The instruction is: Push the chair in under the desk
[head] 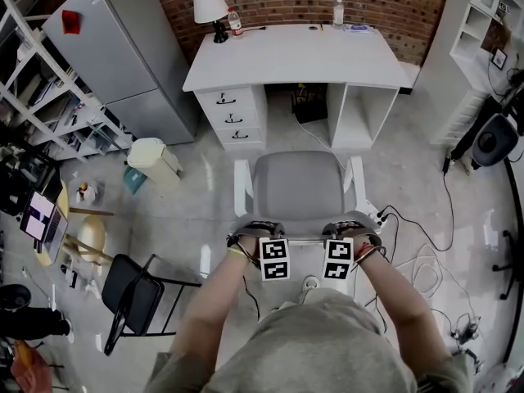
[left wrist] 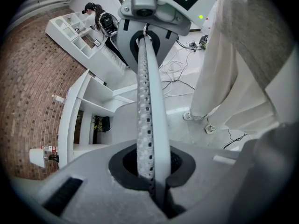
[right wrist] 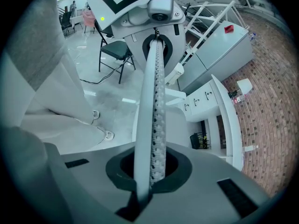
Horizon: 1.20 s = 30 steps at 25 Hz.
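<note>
A chair [head: 296, 188] with a grey seat and white armrests stands on the floor facing the white desk [head: 295, 56], its seat short of the knee opening. My left gripper [head: 268, 236] and right gripper [head: 342, 234] sit side by side on the top edge of the chair's backrest. In the left gripper view the thin white perforated backrest edge [left wrist: 147, 101] runs straight out from between my shut jaws [left wrist: 152, 171]. The right gripper view shows the same edge [right wrist: 154, 101] pinched in its jaws [right wrist: 149, 171].
The desk carries a lamp [head: 210, 6] and two bottles [head: 235, 21], with drawers [head: 232, 117] on its left side. A grey cabinet [head: 123, 47] and a bin [head: 154, 160] stand at the left. A black folding chair [head: 135, 293] is near left; cables [head: 426, 252] lie on the right.
</note>
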Motion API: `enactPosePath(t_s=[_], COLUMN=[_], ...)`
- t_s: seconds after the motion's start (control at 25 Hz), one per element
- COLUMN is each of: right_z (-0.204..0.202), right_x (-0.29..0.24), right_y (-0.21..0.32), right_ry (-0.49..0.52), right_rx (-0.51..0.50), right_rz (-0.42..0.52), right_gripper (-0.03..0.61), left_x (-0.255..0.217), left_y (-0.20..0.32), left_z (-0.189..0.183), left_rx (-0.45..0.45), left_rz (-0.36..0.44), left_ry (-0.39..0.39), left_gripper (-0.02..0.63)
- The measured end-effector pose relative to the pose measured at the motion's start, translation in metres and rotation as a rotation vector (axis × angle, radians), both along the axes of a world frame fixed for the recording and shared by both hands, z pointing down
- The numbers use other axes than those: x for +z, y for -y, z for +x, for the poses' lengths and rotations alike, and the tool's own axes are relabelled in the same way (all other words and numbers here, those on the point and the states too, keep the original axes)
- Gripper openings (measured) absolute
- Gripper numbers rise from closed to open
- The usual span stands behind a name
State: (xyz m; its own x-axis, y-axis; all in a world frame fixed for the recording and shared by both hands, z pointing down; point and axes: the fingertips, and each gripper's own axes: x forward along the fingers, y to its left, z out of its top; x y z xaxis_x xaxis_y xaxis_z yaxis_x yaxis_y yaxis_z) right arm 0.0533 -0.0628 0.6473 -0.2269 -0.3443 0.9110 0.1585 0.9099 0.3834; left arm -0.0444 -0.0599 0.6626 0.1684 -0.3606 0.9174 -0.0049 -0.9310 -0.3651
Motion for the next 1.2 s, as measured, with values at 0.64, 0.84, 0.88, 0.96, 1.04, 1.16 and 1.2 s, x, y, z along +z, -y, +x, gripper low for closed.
enactPosePath(t_s=[0.64,0.84,0.88,0.96,1.04,1.16,1.2], right_z=[0.000,0.001,0.001,0.000,-0.001,-0.002,-0.002], right_x=[-0.001,-0.002,-0.002,-0.002,-0.001,-0.001,-0.001], right_y=[0.039,0.049,0.051,0.055,0.057,0.061,0.062], right_ry=[0.002,0.001,0.001,0.000,-0.001,0.001,0.003], right_rx=[-0.007,-0.005,-0.005,-0.006,-0.007,-0.006,-0.004], right_rz=[0.007,0.002,0.005,0.010,0.015,0.016,0.015], right_gripper=[0.008,0.008,0.008,0.008,0.008,0.008,0.009], left_x=[-0.001,-0.002,-0.002,-0.002,-0.002,-0.002,-0.002], left_y=[0.040,0.051,0.053,0.058,0.061,0.064,0.065], left_z=[-0.001,0.000,0.000,-0.001,-0.002,-0.003,-0.003], left_rx=[0.000,0.004,0.006,0.010,0.013,0.014,0.013], left_rz=[0.002,0.004,0.004,0.004,0.005,0.006,0.007], left_ry=[0.008,0.008,0.008,0.009,0.009,0.006,0.005], left_gripper=[0.017,0.017,0.017,0.017,0.017,0.017,0.017])
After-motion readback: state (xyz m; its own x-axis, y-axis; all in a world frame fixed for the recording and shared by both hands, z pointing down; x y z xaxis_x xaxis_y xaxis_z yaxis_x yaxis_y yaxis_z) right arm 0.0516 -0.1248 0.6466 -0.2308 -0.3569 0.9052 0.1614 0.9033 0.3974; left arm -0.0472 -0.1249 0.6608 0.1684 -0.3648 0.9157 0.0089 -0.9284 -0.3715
